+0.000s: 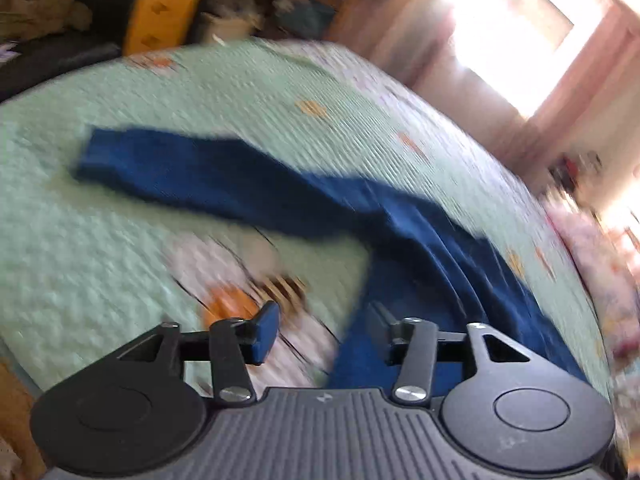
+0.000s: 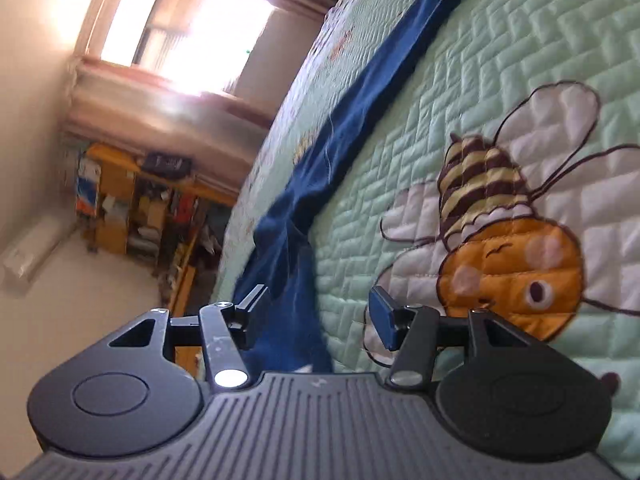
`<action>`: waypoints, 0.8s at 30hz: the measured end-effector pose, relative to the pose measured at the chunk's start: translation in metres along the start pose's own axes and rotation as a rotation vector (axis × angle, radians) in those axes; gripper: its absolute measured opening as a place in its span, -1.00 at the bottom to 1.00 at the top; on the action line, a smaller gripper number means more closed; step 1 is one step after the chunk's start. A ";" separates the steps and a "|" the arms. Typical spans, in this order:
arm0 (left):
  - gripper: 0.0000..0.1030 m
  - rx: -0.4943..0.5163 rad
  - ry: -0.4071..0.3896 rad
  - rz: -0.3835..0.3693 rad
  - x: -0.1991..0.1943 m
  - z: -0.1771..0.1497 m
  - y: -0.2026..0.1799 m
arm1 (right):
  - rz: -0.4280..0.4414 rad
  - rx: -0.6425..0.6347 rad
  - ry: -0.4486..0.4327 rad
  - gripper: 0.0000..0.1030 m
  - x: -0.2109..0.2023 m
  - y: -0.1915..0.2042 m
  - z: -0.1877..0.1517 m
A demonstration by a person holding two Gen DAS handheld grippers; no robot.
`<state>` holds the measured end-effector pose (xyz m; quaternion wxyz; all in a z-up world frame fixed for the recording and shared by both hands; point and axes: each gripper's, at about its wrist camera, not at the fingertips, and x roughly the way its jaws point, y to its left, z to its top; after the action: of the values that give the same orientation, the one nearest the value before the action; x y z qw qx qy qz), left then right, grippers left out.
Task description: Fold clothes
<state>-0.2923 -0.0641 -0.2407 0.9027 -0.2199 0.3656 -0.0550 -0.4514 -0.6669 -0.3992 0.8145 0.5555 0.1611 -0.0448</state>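
Your left wrist view is smeared by motion blur, so the room behind the bed reads only as shapes: a glaring window washed out to white, and yellow wooden furniture whose contents you cannot make out. In the right wrist view the scene is rolled sideways, and the same window burns out its own detail; cluttered shelves beyond stay too small to read.

The bed's far edge curves across the top of your left view, and its right edge drops away beside pale patterned bedding. Open mint-green quilt lies to the left of the garment and in front of your left hand-held gripper.

The blue garment lies on the quilt, one long section stretched flat toward the far left, the rest bunched into creases toward the near right, where the frame and the gripper body cut it off. In the right view the garment runs as a long band along the bed's edge, a pale loose thread showing on it.

A quilted bee sits beside it.

Your left hand-held gripper stands apart, nothing between its pads. Your right hand-held gripper is likewise apart, blue cloth behind the gap but not pinched.
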 end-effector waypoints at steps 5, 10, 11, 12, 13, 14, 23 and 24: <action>0.24 -0.248 -0.034 0.106 0.018 0.029 0.086 | 0.019 -0.037 -0.003 0.07 -0.006 -0.004 -0.004; 0.27 -0.514 -0.040 0.151 0.044 0.039 0.159 | -0.007 -0.084 -0.010 0.07 0.000 -0.001 -0.003; 0.31 -0.572 -0.046 0.123 0.049 0.041 0.169 | -0.006 -0.080 -0.013 0.07 0.001 -0.001 -0.001; 0.39 -0.603 -0.053 0.103 0.055 0.045 0.173 | -0.005 -0.074 -0.017 0.07 0.003 -0.001 0.002; 0.53 -0.632 -0.059 0.084 0.062 0.050 0.176 | -0.004 -0.068 -0.021 0.07 0.004 -0.001 0.003; 0.61 -0.649 -0.063 0.075 0.069 0.056 0.177 | -0.005 -0.066 -0.025 0.07 0.004 -0.002 0.003; -0.76 -0.695 -0.213 0.026 0.113 0.109 0.187 | -0.043 -0.090 -0.043 0.07 0.007 -0.002 0.003; -0.76 -0.675 -0.254 0.035 0.107 0.117 0.187 | -0.044 -0.090 -0.043 0.07 0.008 -0.002 0.004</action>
<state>-0.1461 0.1173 -0.3165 0.8183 -0.5045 0.2515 0.1120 -0.4437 -0.6702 -0.4020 0.8407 0.5137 0.1574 -0.0675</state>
